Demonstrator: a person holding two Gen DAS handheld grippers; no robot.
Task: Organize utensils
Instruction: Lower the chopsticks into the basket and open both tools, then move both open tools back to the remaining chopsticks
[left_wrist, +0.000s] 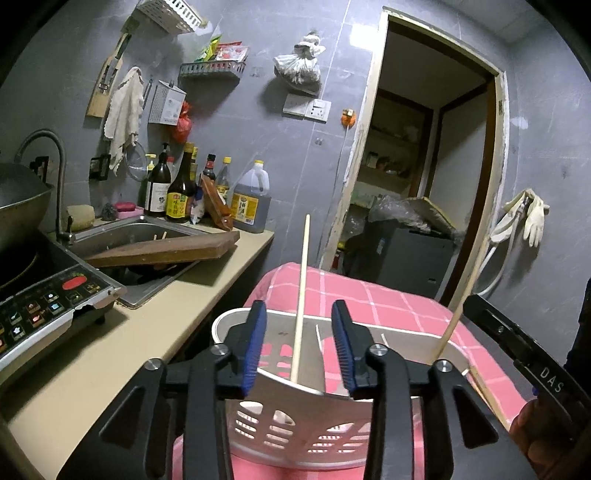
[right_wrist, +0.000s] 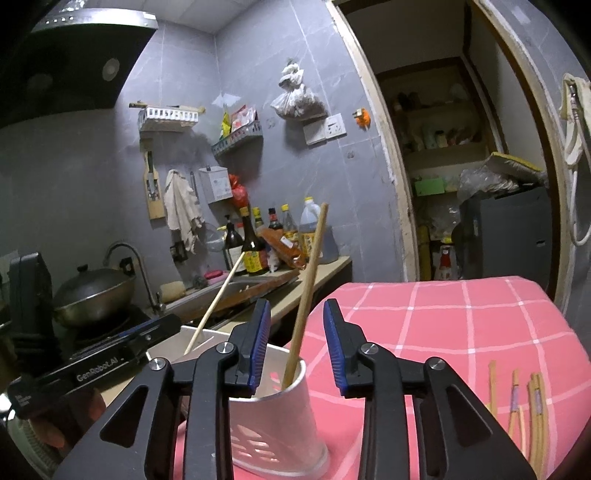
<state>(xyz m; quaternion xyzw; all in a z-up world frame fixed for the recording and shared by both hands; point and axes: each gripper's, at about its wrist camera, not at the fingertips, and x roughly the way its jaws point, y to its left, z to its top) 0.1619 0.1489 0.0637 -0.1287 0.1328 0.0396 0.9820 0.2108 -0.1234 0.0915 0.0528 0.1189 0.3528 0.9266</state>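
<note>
White utensil holder stands on the pink checked cloth, to the right of the counter. Left gripper is released over the holder's left side, a chopstick standing free between its blue pads. Right gripper is released over the holder's right side around a second chopstick; further chopsticks lie on the cloth right of the holder.

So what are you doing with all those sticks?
A person is sorting chopsticks into a white holder on the pink checked cloth. Two chopsticks already stand in it, one in front of the left hand-held gripper and one in front of the right hand-held gripper. Both are open and hold nothing. More chopsticks lie on the cloth, waiting.
</note>
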